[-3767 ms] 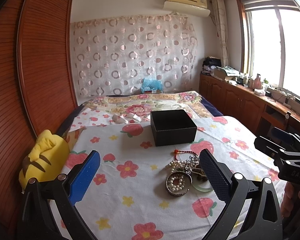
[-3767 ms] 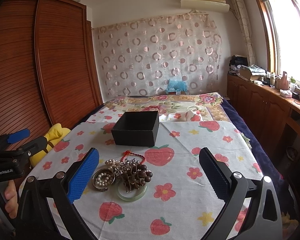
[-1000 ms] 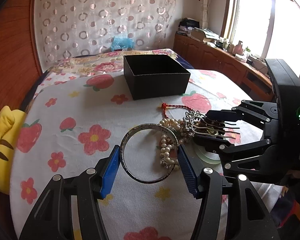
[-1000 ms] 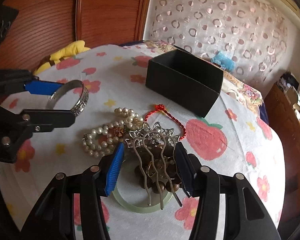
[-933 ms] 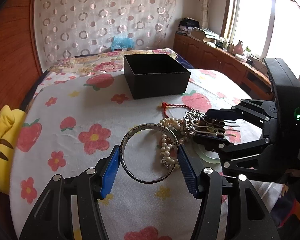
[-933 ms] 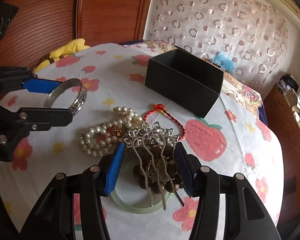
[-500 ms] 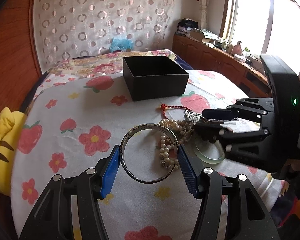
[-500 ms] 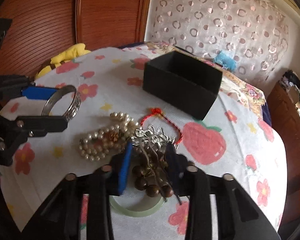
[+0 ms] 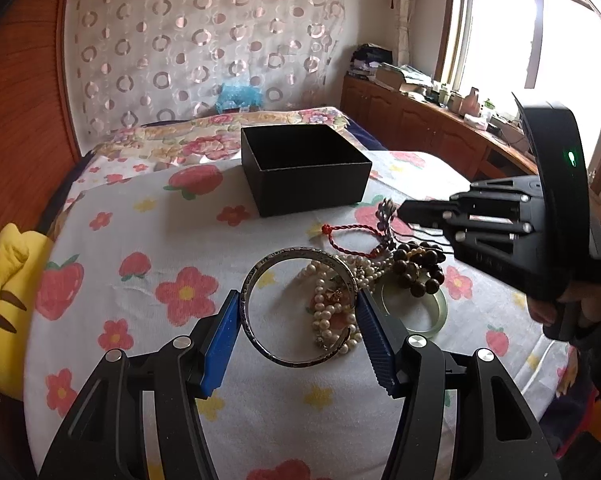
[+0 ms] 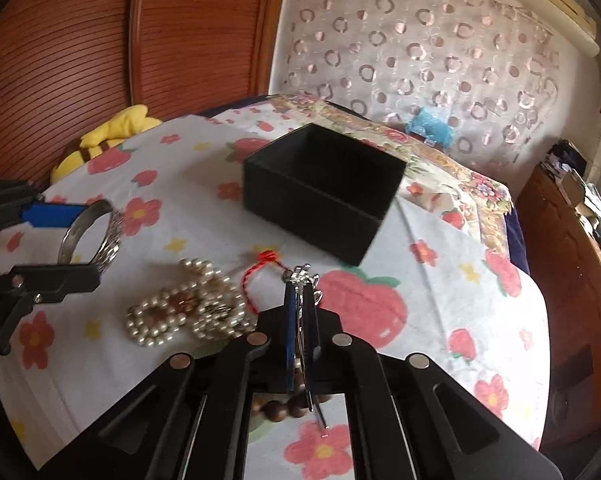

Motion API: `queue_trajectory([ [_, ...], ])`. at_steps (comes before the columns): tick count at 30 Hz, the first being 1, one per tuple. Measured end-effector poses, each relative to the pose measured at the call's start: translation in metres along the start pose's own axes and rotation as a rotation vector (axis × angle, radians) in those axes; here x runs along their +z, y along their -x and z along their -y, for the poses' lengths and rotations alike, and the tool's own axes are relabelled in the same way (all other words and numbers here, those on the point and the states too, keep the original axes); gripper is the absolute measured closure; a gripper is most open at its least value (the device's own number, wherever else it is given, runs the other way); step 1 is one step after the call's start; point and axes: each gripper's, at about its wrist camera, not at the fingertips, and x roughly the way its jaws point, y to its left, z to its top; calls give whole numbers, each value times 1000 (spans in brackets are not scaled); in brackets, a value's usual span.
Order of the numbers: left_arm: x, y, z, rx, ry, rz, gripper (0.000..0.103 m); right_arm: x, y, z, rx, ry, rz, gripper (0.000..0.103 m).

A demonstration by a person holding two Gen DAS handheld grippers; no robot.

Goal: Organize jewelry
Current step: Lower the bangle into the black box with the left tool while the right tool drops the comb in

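My left gripper (image 9: 298, 326) is shut on a silver bangle (image 9: 256, 280) and holds it above the flowered cloth; the bangle also shows in the right wrist view (image 10: 110, 236). My right gripper (image 10: 300, 312) is shut on a silver hair comb (image 10: 300, 276), lifted off the pile; it shows in the left wrist view (image 9: 386, 212). On the cloth lie a pearl string (image 10: 188, 312), a red cord bracelet (image 9: 340, 232), dark wooden beads (image 9: 416, 268) and a pale green bangle (image 9: 440, 312). An open black box (image 9: 304, 168) stands behind the pile.
A yellow plush toy (image 9: 4, 292) lies at the table's left edge. A bed with a floral cover (image 9: 204, 136) lies behind the table. A wooden wardrobe (image 10: 100, 40) stands to the left, and low cabinets (image 9: 420, 120) run under the window on the right.
My right gripper has closed on the silver hair comb and lifted it off the pile toward the box. My left gripper still holds the silver bangle in the same place.
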Motion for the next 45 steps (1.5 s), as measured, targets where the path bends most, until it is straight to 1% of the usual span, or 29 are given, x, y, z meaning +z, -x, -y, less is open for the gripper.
queue_trajectory([
  [5,1,-1,2,-3,1,0,47,4,0,15,-8,-24,0,101],
  [11,10,-5,4,-6,-10,3,47,8,8,20,-3,-40,32,101],
  [16,28,-14,4,-6,-24,8,47,20,17,23,8,-34,77,101],
  [22,53,-28,0,6,-45,8,47,42,21,37,29,-41,125,101],
  [30,86,-47,-13,12,-35,13,47,87,-3,56,57,-30,160,101],
  [33,98,-55,-19,22,-31,11,47,101,-23,63,83,-40,155,101],
  [40,122,-71,-29,39,-30,4,47,109,-73,73,148,-80,105,101],
  [45,131,-78,-31,40,-33,-1,47,114,-86,78,188,-105,104,100],
])
